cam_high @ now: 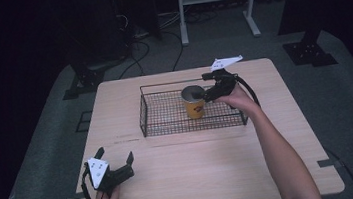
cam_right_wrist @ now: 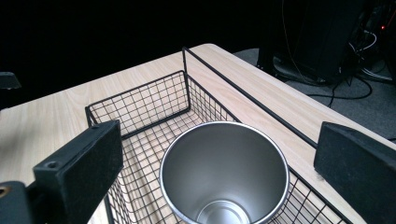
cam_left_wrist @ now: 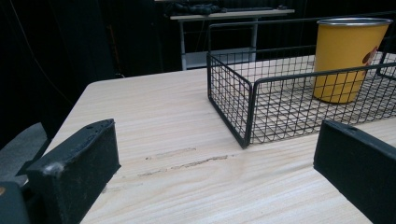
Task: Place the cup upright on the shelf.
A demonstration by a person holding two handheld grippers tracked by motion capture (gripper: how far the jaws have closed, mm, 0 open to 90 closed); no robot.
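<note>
A pale wooden worktop in a dark room carries a black wire basket; a yellow steel cup stands upright inside. The right gripper hovers over its mouth, fingers released; the left gripper rests apart, also released. The cup looks light, rigid and slick-walled; pinching the rim seems safest.

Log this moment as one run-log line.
right gripper: open, jaws either side of upright yellow metal cup | cup: standing in black wire basket | left gripper: open, low over light wooden table
</note>
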